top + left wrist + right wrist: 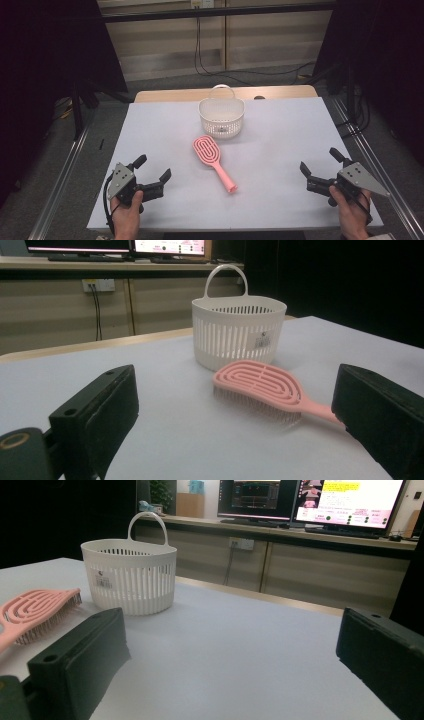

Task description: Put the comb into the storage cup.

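Brush: I see the pink hairbrush (213, 162) lying flat on the table (280, 145), bristles down, its head toward the basket and its handle pointing back to my side — untouched.
Basket: the white slotted basket (221, 117) stands upright near the far edge, just beyond the brush head; from the high view nothing seems to lie in it.
Left gripper: my left gripper (150, 169) is low at the near left corner, jaws spread wide, nothing between them; in the left gripper view the brush (265, 386) lies ahead with its handle running toward one jaw.
Right gripper: my right gripper (320, 163) sits at the near right edge, jaws likewise apart and empty, well apart from the brush.
Done so far: as I judge it, nothing — no grasp made, brush and basket apart.
Left to do: I read the job as brush into basket, so the whole of it remains: reach, close on the handle, lift, carry over the rim, release.
Nearer hand: the left, I would say.
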The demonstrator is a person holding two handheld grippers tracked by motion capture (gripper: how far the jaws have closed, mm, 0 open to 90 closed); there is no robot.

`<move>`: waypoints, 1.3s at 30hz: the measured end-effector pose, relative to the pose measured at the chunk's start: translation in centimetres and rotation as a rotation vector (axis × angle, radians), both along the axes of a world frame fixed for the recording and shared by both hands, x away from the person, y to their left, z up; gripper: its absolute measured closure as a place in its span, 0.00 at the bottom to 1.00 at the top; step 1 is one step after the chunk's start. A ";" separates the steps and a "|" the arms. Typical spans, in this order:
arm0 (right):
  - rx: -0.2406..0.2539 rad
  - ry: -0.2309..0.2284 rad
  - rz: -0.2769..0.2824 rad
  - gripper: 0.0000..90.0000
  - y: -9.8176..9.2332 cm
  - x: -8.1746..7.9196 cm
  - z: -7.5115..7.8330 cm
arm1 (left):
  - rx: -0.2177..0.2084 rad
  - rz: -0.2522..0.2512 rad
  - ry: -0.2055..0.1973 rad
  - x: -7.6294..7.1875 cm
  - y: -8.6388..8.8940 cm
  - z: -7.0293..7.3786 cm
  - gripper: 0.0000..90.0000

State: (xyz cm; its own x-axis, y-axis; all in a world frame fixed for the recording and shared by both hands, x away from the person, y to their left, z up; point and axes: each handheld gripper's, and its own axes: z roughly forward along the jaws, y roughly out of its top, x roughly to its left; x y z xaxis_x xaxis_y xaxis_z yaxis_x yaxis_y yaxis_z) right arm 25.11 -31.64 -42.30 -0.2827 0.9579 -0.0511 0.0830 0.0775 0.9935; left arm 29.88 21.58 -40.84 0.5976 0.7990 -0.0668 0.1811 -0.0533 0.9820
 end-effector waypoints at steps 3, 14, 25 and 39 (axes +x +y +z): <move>0.002 0.000 -0.003 0.00 0.0 0.0 0.0 | -0.016 -0.006 0.001 0.1 -0.2 0.2 0.05; 0.007 -0.004 -0.002 0.00 0.0 0.0 0.0 | 0.031 -0.015 -0.043 1.2 -1.6 0.2 0.02; 0.008 -0.006 0.007 0.00 0.1 0.0 0.0 | 0.003 -0.058 -0.036 1.9 -3.2 0.8 0.02; 0.011 -0.005 0.008 0.00 0.1 0.0 -0.1 | 0.015 -0.081 -0.106 3.7 -4.9 1.8 0.02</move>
State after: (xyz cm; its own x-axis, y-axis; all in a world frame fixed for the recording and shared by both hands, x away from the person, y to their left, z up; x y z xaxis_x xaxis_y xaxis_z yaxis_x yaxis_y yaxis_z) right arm 25.16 -31.56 -42.36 -0.2903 0.9560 -0.0419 0.0772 0.0670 0.9948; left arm 33.54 16.69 -39.08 0.6630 0.7485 0.0118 0.0708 -0.0784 0.9944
